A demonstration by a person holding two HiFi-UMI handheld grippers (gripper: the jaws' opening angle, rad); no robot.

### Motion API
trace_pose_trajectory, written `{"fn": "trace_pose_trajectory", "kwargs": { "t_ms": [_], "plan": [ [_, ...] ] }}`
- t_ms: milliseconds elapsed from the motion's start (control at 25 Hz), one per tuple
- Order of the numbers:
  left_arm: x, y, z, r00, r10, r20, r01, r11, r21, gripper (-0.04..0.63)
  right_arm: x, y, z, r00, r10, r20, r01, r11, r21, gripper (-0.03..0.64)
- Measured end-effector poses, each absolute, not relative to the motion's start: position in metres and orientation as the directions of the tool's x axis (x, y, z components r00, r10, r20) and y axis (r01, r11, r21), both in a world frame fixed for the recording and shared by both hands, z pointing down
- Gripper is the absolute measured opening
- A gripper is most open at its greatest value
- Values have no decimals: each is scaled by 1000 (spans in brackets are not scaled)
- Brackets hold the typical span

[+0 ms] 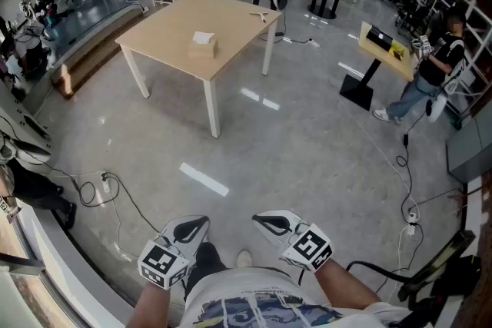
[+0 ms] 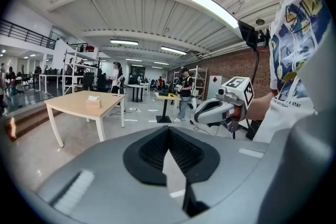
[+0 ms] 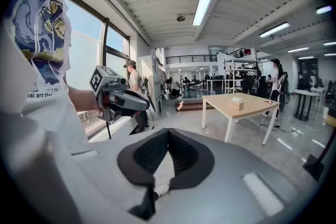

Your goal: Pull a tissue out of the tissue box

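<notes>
Tissue box [image 1: 202, 44] sits near the middle of the pale table [image 1: 165, 31], well away across the floor from where I stand. The task has not begun, and I judge this to be the approach step. At the lower left, my left gripper [image 1: 198, 225] is held close to my body, jaws clenched together with nothing between them. Just to its right, my right gripper [image 1: 263, 222] is likewise pressed closed and empty. Next I judge I must walk to the table, part one gripper's jaws and bring them over the box top. A white patch shows on the box, too small to tell whether a tissue stands up from the slot.
</notes>
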State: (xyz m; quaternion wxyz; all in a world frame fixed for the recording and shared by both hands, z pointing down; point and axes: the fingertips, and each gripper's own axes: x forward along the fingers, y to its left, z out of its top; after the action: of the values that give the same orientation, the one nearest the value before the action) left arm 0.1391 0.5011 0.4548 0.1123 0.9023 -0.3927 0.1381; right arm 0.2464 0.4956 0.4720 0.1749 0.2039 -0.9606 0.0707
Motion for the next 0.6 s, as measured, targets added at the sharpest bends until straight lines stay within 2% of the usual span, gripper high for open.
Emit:
{"fn": "trace_pose_trajectory", "kwargs": {
  "t_ms": [600],
  "plan": [
    [109,460,461,656,-681,324,-742,-660,116,5,218,448,470,-839,-401,368,-446,894,-45,3]
  ]
}}
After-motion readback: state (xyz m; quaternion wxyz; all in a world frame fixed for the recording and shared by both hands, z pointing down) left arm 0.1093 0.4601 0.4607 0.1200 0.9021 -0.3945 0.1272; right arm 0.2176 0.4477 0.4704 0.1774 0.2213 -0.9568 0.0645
